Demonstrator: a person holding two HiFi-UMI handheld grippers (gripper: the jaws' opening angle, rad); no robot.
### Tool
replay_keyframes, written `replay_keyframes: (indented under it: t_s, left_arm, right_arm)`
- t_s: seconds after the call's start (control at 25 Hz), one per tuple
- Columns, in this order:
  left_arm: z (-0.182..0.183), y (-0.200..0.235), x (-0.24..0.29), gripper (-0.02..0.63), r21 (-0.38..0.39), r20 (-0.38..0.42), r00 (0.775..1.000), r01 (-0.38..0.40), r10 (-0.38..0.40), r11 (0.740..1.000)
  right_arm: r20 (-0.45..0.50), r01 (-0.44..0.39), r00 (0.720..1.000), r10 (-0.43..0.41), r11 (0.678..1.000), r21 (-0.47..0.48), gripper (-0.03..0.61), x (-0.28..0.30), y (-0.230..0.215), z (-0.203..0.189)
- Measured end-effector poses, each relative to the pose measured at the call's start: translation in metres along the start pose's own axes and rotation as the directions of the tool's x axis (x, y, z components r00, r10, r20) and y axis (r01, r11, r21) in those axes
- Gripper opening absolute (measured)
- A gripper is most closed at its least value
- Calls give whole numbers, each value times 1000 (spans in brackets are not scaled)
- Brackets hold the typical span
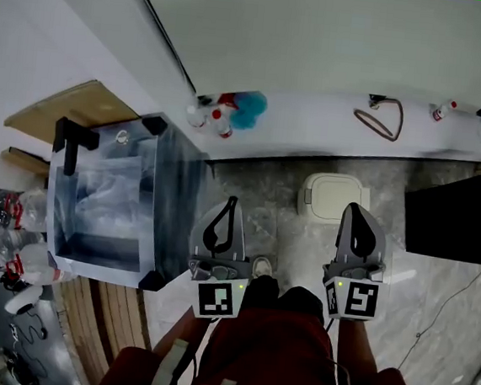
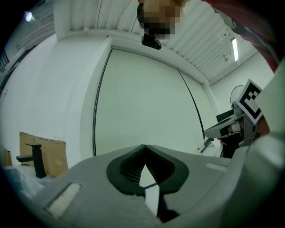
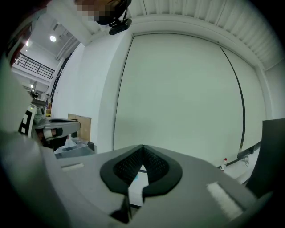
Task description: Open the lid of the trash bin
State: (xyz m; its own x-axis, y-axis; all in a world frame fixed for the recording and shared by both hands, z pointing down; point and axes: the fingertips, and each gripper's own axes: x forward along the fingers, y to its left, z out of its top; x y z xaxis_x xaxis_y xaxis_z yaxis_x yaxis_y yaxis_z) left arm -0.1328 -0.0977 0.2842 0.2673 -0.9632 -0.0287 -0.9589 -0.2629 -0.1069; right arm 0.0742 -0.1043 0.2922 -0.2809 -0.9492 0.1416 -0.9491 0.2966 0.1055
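Observation:
A small white trash bin (image 1: pixel 332 194) stands on the stone floor by the wall ledge, its rounded square lid down. In the head view my right gripper (image 1: pixel 351 208) hangs over the bin's right edge, above it and apart from it. My left gripper (image 1: pixel 232 201) is held to the bin's left, over bare floor. Both point level toward the wall. In the left gripper view my left gripper (image 2: pixel 144 147) has its jaws meeting at the tips with nothing between them. The right gripper (image 3: pixel 142 147) looks the same in its own view. The bin shows in neither gripper view.
A clear plastic box (image 1: pixel 112 205) with black corners stands at the left, cardboard (image 1: pixel 71 108) behind it. The white ledge (image 1: pixel 314 131) carries small bottles, a blue fluffy thing (image 1: pixel 250 108) and a cable loop (image 1: pixel 383 121). A black panel (image 1: pixel 455 223) stands at the right.

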Motion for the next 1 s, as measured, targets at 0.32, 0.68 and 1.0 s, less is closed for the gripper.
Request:
replay_keyframes:
  t_s: [0.32,0.68,1.0]
  left_arm:
    - [-32,11,7,5,-9,-25,1000,-10,10,1000]
    - [-93,4,22,5,-50,-123,992,-5,-1,999]
    - [-146,-17,36,5,-54,-209,977,39,-50,998]
  right_arm:
    - [-81,-15,997,16,1000,14,0,19,19,-38]
    - [-220,-46,974,47,999,8,2,52,33,-125]
    - [-394,-38,917,54,998,50,8,65,40,-224]
